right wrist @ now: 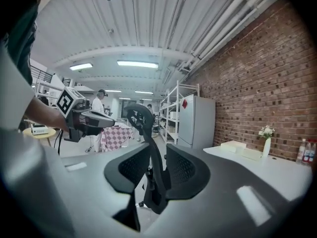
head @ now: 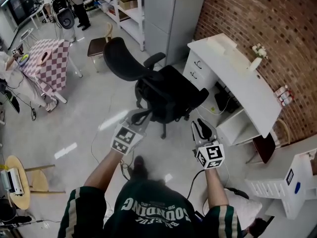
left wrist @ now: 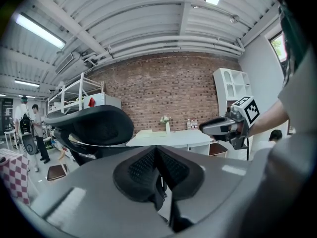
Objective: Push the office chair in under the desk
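- Brick wall (head: 277,24): rough red-brown, far right, runs behind the surface.
- Floor (head: 84,128): pale grey, glossy, w/ light glare. It should let the chair roll easily.
- Surface (head: 247,83): long white desk, smooth flat top, drawers at the far end. There's an open knee gap under the middle w/ dark items and cables in it; can't tell what they are.
- Office chair (head: 171,95): black w/ padded seat and armrests. One base leg shows below the seat.
  - It stands on the floor just left of the surface, seat end toward the knee gap, not yet under.
- Backrest (head: 124,58): wide curved shell on the far-left side, looks like mesh.
- Step in hand: lining up for the push, both grippers at the chair's near side. The push itself isn't done.
- Left gripper (head: 140,117): grey body, ribbed black pads. It's by the chair's near-left armrest, jaws clenched together on nothing. Can't tell if it touches the chair.
- Right gripper (head: 199,124): just near-right of the seat, jaws a little apart, released, nothing held. The chair shows beyond the gap.
- Next move prob. calls for both grippers to bear on a firm part of the chair and shove right toward the gap. An even push should keep the seat from swivelling or an armrest from catching the desk edge.
- Vase (head: 256,61): small, white, w/ pale flowers, on the surface near the wall.
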`<action>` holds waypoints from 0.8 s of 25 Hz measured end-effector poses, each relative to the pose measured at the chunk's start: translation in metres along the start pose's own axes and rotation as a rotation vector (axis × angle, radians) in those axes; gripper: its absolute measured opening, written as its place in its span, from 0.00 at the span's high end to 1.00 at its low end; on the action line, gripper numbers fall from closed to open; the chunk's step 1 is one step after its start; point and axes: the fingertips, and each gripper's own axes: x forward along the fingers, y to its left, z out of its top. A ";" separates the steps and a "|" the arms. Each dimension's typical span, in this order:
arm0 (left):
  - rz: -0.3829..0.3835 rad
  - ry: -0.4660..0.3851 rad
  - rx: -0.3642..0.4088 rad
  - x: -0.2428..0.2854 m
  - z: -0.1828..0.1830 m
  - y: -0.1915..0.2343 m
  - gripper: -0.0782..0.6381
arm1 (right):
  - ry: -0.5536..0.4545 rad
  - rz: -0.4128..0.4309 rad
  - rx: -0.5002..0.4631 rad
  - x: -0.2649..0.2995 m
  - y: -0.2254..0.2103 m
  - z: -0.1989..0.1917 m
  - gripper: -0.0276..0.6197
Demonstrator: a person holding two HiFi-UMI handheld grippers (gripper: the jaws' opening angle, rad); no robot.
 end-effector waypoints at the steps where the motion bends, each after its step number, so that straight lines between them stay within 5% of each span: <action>1: 0.000 0.004 -0.002 -0.001 -0.003 0.008 0.88 | -0.003 0.010 0.014 0.010 0.002 0.001 0.81; 9: 0.012 0.014 -0.052 -0.005 -0.033 0.070 0.88 | 0.061 0.010 0.079 0.083 0.014 -0.016 0.53; 20: 0.024 0.057 -0.116 -0.014 -0.076 0.128 0.88 | 0.160 -0.036 0.071 0.164 0.018 -0.056 0.39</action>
